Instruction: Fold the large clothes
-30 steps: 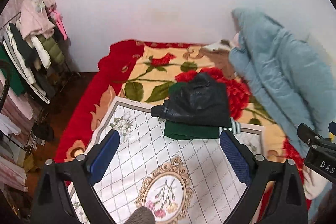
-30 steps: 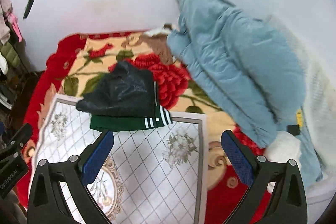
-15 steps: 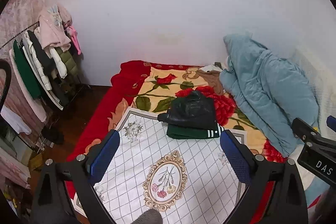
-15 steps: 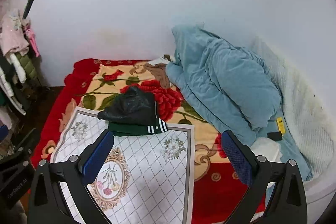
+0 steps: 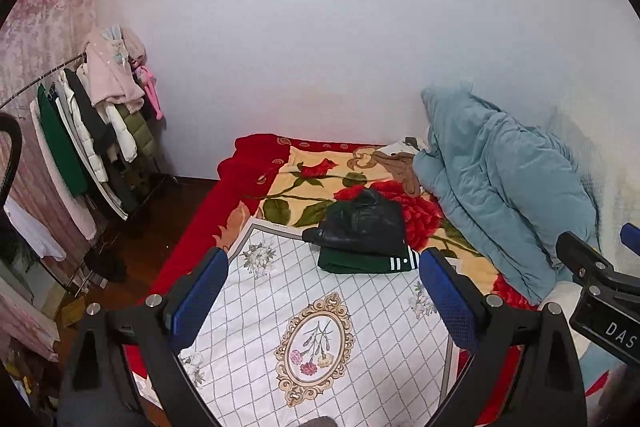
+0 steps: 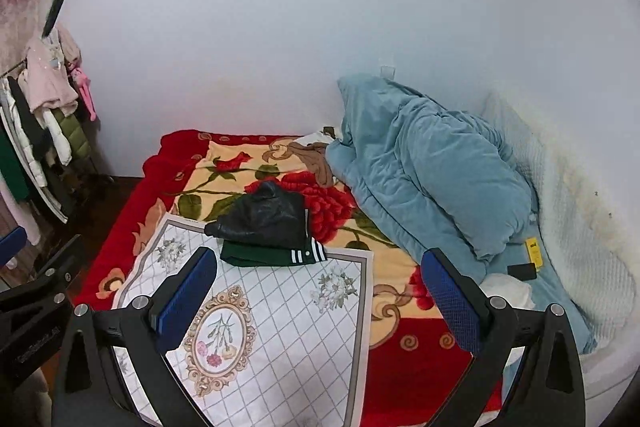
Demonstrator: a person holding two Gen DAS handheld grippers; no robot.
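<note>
A folded black leather jacket (image 5: pixel 362 223) (image 6: pixel 264 215) lies on top of a folded green garment with white stripes (image 5: pixel 364 262) (image 6: pixel 272 255), stacked at the far edge of a white floral cloth (image 5: pixel 316 323) (image 6: pixel 260 327) spread on the bed. My left gripper (image 5: pixel 324 291) hangs open well back from the stack, nothing between its blue pads. Equally far back, my right gripper (image 6: pixel 320 287) stands open and holds nothing. Part of the right gripper's body (image 5: pixel 596 291) shows at the left wrist view's right edge.
A red rose blanket (image 5: pixel 304 175) (image 6: pixel 224 167) covers the bed. A bunched blue quilt (image 5: pixel 500 187) (image 6: pixel 424 171) fills the bed's right side by the wall. A clothes rack (image 5: pixel 80 131) (image 6: pixel 36 115) with hanging garments stands on the floor to the left.
Both grippers have pulled back and up from the bed, so the stacked clothes look smaller and more wall and clothes rack show. The stack has not moved.
</note>
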